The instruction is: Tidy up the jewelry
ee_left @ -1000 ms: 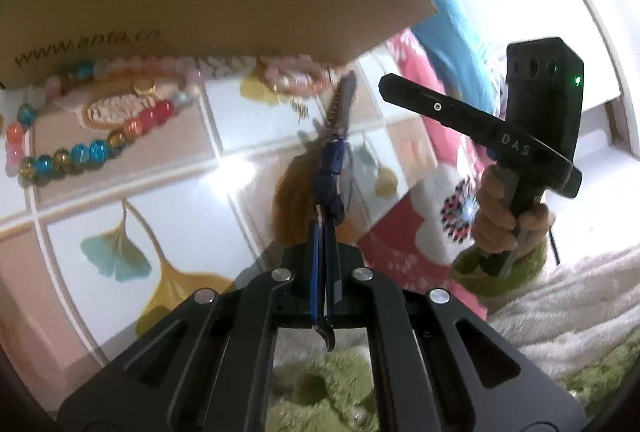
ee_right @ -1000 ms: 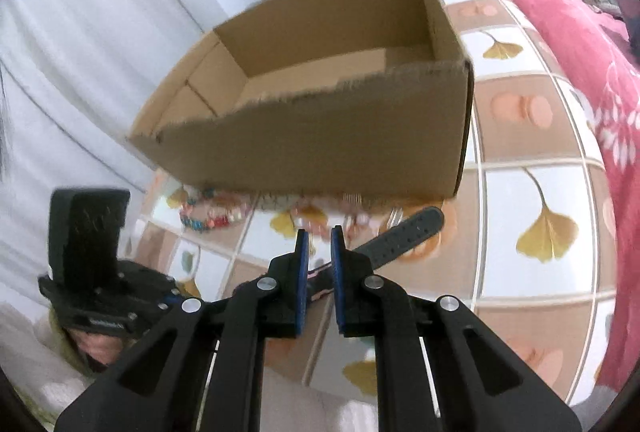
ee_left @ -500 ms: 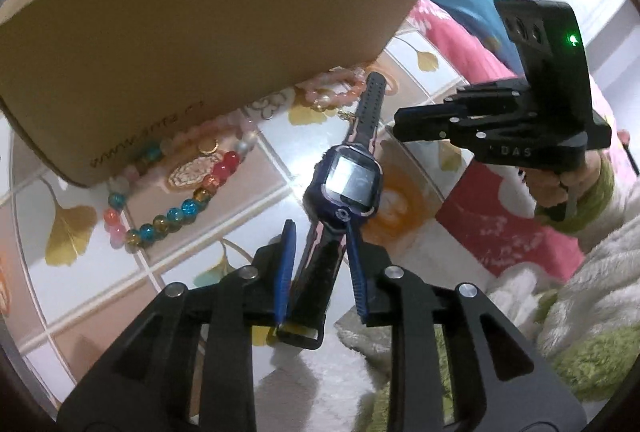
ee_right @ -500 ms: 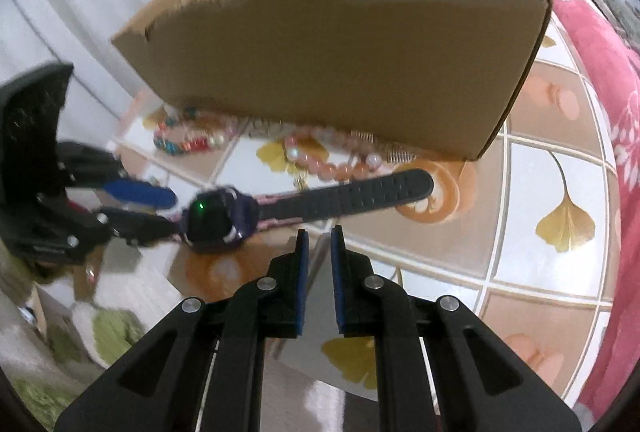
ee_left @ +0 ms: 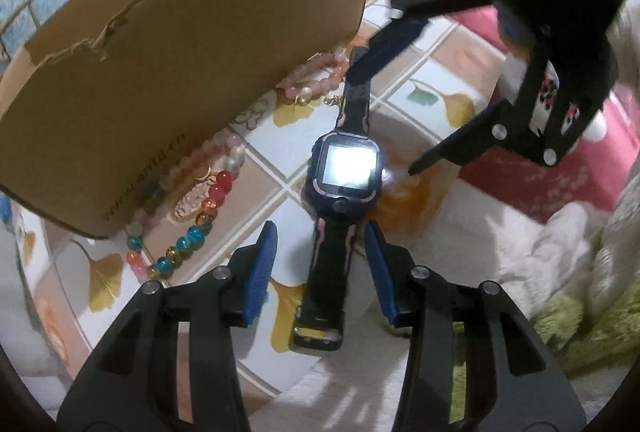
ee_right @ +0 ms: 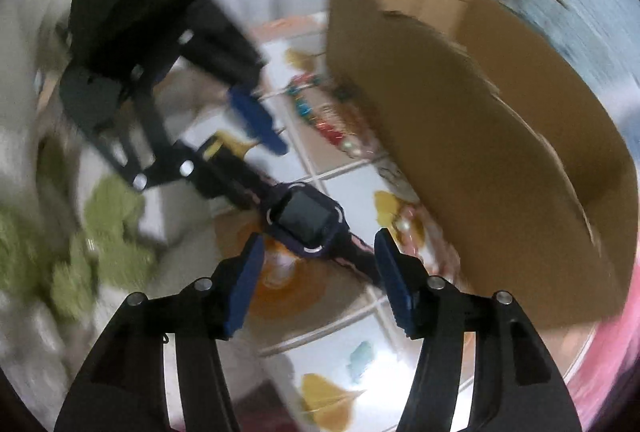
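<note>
My left hand-held gripper [ee_left: 320, 268] has just opened, its pads clear of the watch [ee_left: 344, 172] lying mid-frame on the desk [ee_left: 404, 104]. My right hand-held gripper [ee_right: 316, 272] has opened too, empty. Next, I reckon: regrip the watch and carry it to the cardboard box [ee_left: 180, 72], upper left.

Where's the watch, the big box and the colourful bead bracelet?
watch [ee_left: 347, 165], left wrist view, on its bright screen.
cardboard box [ee_left: 192, 56], left wrist view, on its front wall.
bead bracelet [ee_left: 195, 232], left wrist view, on a blue bead.

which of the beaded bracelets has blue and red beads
The multicolour bracelet, lying by the box corner left of the watch. The pink bracelet further along the box is all pale pink.
</note>
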